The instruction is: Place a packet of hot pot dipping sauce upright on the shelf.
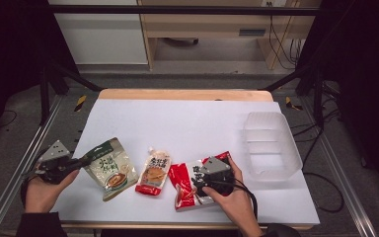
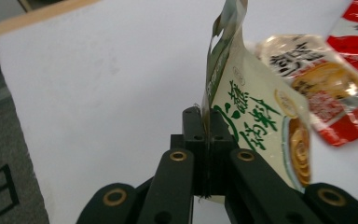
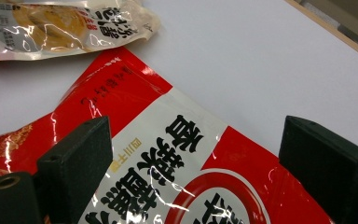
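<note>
A person seated at a white-covered worktop (image 1: 192,123) works two hand-held grippers over a row of three food packets. The left gripper (image 1: 81,161), held at the worktop's near left edge, has its jaws pressed together on the edge of a green-and-cream sauce pouch (image 1: 109,168); seen from the left gripper view, the pouch (image 2: 251,116) stands on edge between the black jaws, its upper corner lifted off the white surface. The right gripper (image 1: 200,183) sits over a red-and-white packet (image 1: 185,180) near the front edge, its jaws spread wide with the packet's printed face (image 3: 168,163) lying flat between and beneath them; whether the jaws touch it cannot be told. Between the two packets lies a smaller cream-and-red sachet (image 1: 154,171), just beside both and held by neither gripper. A clear plastic tub (image 1: 269,144) stands at the worktop's right side, well apart from the pouch.
</note>
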The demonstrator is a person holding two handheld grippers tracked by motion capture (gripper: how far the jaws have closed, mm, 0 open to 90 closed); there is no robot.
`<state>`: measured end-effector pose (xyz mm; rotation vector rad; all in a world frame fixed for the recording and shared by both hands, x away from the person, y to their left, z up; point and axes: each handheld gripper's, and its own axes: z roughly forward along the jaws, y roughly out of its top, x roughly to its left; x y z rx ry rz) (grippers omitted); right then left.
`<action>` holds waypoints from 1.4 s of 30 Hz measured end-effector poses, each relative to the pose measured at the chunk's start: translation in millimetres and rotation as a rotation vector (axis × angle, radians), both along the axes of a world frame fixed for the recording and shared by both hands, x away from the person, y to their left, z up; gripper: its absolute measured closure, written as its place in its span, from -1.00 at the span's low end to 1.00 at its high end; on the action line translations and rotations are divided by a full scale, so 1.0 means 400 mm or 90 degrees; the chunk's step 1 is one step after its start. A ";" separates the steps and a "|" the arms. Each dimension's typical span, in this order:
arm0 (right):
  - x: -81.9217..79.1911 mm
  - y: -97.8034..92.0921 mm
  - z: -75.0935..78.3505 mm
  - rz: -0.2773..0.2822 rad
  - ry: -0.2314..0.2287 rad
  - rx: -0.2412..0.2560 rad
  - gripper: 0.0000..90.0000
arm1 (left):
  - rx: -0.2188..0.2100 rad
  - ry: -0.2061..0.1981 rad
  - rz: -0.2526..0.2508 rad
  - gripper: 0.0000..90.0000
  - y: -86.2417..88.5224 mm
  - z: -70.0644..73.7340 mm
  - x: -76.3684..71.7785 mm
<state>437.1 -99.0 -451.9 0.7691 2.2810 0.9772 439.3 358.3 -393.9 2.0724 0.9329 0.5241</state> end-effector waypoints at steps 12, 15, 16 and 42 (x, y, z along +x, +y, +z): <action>-0.008 0.041 0.040 0.102 0.050 0.000 -0.76 | 0.005 -0.020 -0.140 1.00 -0.079 0.125 -0.072; -0.003 0.055 0.068 0.121 0.048 -0.017 -0.71 | 0.000 -0.026 -0.149 1.00 -0.098 0.142 -0.061; 0.004 0.060 0.081 0.126 0.052 -0.027 -0.71 | 0.000 -0.025 -0.149 1.00 -0.103 0.144 -0.057; 0.108 0.083 0.346 0.184 0.091 -0.193 -0.73 | 0.011 -0.020 -0.262 1.00 -0.355 0.185 0.066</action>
